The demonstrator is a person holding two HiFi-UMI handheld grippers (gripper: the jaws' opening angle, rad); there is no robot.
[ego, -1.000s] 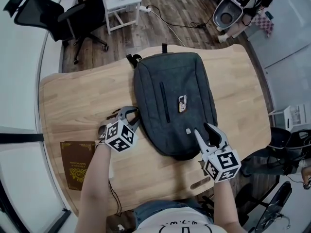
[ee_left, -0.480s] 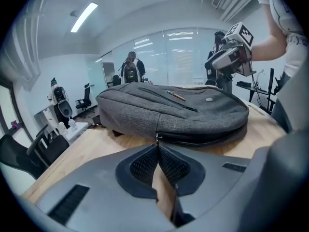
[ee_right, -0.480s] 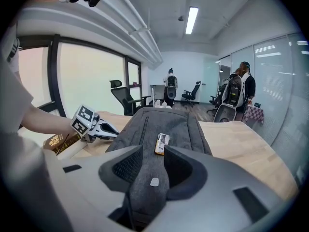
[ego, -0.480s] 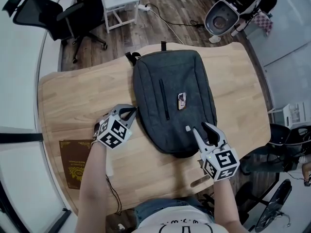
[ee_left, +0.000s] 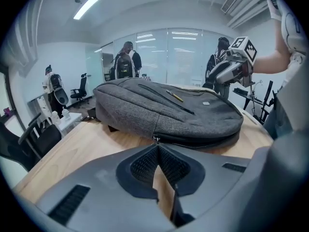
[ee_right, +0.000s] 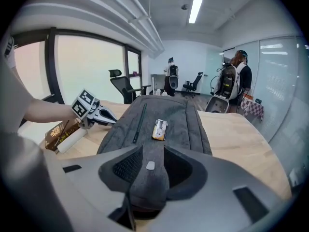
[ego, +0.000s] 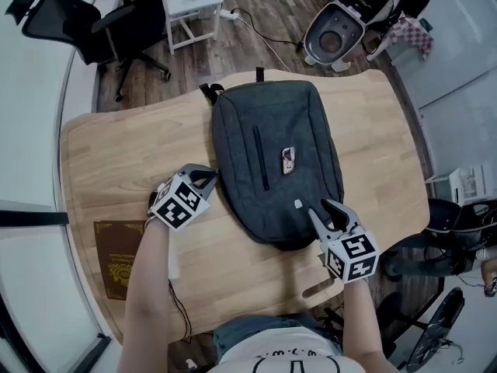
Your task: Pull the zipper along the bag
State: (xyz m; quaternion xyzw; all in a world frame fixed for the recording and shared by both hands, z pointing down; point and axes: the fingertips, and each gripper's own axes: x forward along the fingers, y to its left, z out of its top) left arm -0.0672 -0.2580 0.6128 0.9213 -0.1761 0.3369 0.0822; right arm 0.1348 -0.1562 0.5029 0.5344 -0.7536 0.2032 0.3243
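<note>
A dark grey backpack [ego: 276, 162] lies flat on the wooden table [ego: 109, 162]. My left gripper [ego: 211, 179] is at the bag's left edge; in the left gripper view its jaws [ee_left: 155, 144] are shut with the small metal zipper pull [ee_left: 155, 138] pinched at their tips. The side zipper [ee_left: 205, 140] runs rightward from there along the bag's seam. My right gripper [ego: 324, 214] sits at the bag's near right corner. In the right gripper view it [ee_right: 148, 153] is shut on a raised fold of the grey bag fabric [ee_right: 147, 175]. A small orange-and-white tag [ee_right: 159, 128] lies on the bag's top.
A brown book [ego: 123, 259] and a white roll [ee_right: 72, 140] lie at the table's near left. A black office chair [ego: 101, 22], a white side table [ego: 190, 6] and a white wheeled machine [ego: 342, 22] stand beyond the far edge. Several people stand in the background.
The left gripper's jaws have closed at the bag's left edge and its cube has tilted slightly left. The right gripper stays on the bag's near corner, barely shifted.
</note>
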